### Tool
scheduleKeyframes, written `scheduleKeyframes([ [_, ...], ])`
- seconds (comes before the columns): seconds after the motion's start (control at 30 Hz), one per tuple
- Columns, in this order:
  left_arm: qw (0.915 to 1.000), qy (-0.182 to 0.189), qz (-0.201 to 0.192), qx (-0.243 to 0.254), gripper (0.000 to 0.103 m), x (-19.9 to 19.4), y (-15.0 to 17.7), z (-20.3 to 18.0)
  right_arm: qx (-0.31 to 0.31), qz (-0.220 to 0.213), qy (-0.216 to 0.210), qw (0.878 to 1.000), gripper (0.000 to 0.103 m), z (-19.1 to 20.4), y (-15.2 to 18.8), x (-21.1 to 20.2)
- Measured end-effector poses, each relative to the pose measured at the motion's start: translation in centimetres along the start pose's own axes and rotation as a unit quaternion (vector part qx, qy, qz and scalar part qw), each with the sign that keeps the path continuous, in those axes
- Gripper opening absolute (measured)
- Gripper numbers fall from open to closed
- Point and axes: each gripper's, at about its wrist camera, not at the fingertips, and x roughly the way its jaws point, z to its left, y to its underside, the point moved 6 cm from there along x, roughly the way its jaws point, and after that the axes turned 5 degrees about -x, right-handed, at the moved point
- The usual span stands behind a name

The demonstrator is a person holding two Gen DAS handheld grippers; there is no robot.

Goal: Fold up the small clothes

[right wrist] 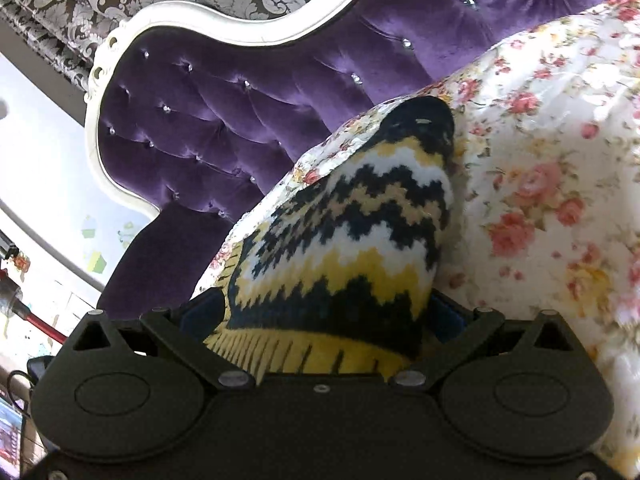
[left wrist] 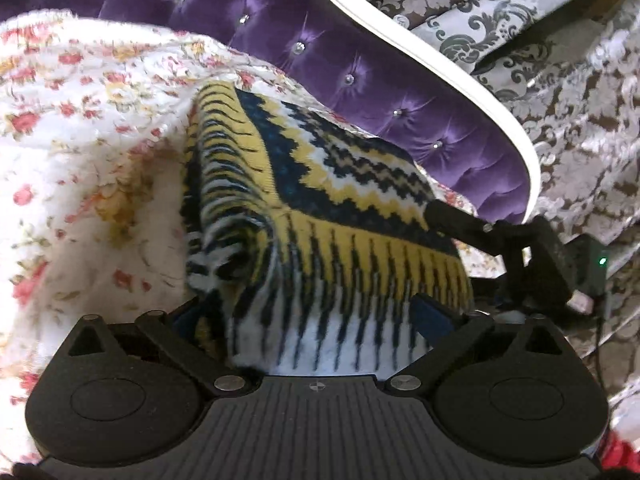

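Note:
A small knitted garment with yellow, navy and white zigzag bands lies folded on a floral blanket. My left gripper is shut on its fringed lower edge; the cloth hides the fingertips. The right gripper's black finger grips the garment's right edge in the left wrist view. In the right wrist view my right gripper is shut on the same garment, which bulges up between the blue-padded jaws against the floral blanket.
A purple tufted headboard with a white frame rises behind the blanket; it also shows in the right wrist view. Silver damask wallpaper lies beyond. A red-handled tool stands at the far left.

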Motion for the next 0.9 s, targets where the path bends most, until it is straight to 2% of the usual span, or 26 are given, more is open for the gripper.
scheduleKeyframes([
  [0.03,0.9998,0.014,0.005,-0.017,0.100,0.0,-0.1,0.0,-0.001,0.005,0.000,1.000,0.103,0.0,0.0,0.0],
  [0.07,0.9987,0.034,0.015,-0.034,0.087,0.1,0.0,0.0,-0.002,0.010,0.000,1.000,0.103,0.1,0.0,0.0],
  [0.1,0.9971,0.050,0.027,-0.051,0.069,0.1,0.0,0.0,-0.003,0.016,0.005,1.000,0.095,0.1,0.0,0.0],
  [0.13,0.9960,0.056,0.034,-0.061,0.062,0.0,0.1,0.0,-0.005,0.024,0.017,1.000,0.072,0.1,0.1,-0.1],
  [0.17,0.9957,0.056,0.036,-0.064,0.053,-0.1,0.2,0.0,-0.007,0.033,0.037,0.999,0.065,0.0,0.3,-0.3],
  [0.2,0.9956,0.057,0.040,-0.063,0.050,-0.3,0.4,-0.1,-0.003,0.039,0.041,0.998,0.063,0.0,0.4,-0.5],
  [0.37,0.9909,0.087,0.064,-0.081,0.050,-1.8,2.2,-0.8,0.023,0.055,0.032,0.998,0.060,0.9,1.7,-3.2],
  [0.53,0.9882,0.100,0.085,-0.079,0.050,-4.7,5.8,-2.2,0.030,0.077,0.029,0.996,0.060,3.0,5.1,-7.2],
  [0.9,0.9820,0.120,0.127,-0.073,0.050,-12.8,18.1,-5.1,0.010,0.122,0.019,0.992,0.062,7.8,15.7,-16.5],
])
